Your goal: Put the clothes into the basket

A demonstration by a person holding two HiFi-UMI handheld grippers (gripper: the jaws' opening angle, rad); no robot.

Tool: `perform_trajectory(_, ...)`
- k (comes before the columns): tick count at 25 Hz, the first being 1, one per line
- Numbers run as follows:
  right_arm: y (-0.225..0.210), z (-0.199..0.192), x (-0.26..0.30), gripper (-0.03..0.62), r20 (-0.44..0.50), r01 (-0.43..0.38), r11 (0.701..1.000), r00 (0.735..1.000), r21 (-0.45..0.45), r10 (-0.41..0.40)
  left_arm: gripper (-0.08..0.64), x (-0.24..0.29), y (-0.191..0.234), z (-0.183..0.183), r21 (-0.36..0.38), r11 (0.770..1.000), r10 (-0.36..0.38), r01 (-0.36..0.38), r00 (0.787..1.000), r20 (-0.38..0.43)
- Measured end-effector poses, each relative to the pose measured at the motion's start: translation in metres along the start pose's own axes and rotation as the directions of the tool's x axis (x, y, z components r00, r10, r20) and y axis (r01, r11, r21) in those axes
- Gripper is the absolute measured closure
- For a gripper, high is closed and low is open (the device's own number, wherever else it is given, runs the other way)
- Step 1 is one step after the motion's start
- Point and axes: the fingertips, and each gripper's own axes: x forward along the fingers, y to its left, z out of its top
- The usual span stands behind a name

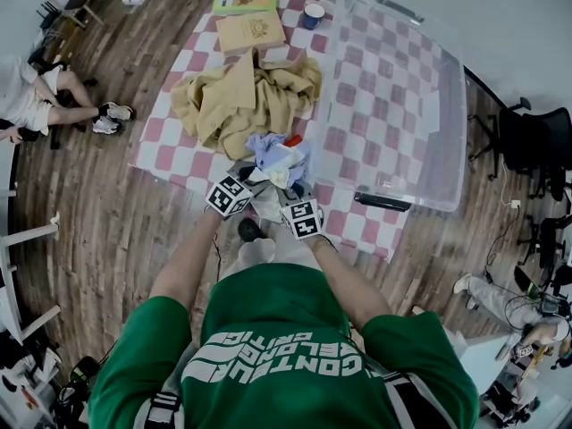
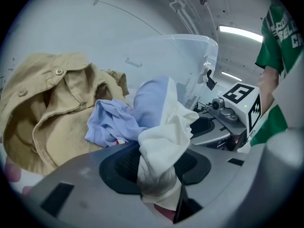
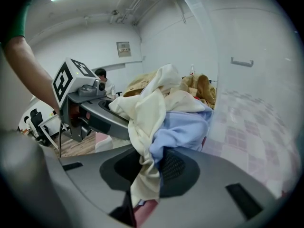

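Head view, bundle (image 1: 279, 159) hides both tips; left gripper (image 2: 159, 175) pinching white cloth (image 2: 164, 132), right gripper (image 3: 145, 175) pinching white-blue folds (image 3: 161, 122)

We look steeply down in the head view, from above the person's shoulders onto the checked table (image 1: 357, 213), with its far edge at the top. The left gripper view rides low and very near behind the left gripper (image 2: 156, 171) and faces the far side. The right gripper view sits just as near behind the right gripper (image 3: 146, 175) and faces the same way. All three views share the white and blue bundle (image 1: 279, 161), the tan shirt (image 1: 246, 96) and the clear basket (image 1: 451, 150). Each gripper view also catches the other gripper beside it.
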Motion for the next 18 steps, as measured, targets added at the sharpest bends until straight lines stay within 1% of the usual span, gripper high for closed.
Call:
perform_trajectory(3, 0.005, 0.004, -0.006, 0.503, 0.014, 0.001, 1.0, 1.0, -0.015, -0.001, 0.4, -0.008, -0.007, 0.004, 0.015, 1.0, 0.002, -0.002, 1.0, 0.02)
perform_trajectory(8, 0.02, 0.023, -0.026, 0.506, 0.057, -0.009, 0.998, 0.998, -0.07, 0.013, 0.414, -0.031, -0.02, 0.018, 0.036, 0.999, 0.007, -0.01, 0.997, 0.083)
perform_trajectory(12, 0.029, 0.035, -0.038, 0.506, 0.084, -0.012, 0.995, 0.996, -0.096, 0.02, 0.417, -0.048, -0.029, 0.027, 0.043, 0.998, 0.028, -0.034, 0.992, 0.124)
perform_trajectory(18, 0.046, 0.065, -0.054, 0.508, 0.144, -0.005, 0.993, 0.989, -0.119, 0.022, 0.422, -0.081, -0.035, 0.049, 0.083, 0.994, 0.052, -0.068, 0.981, 0.185)
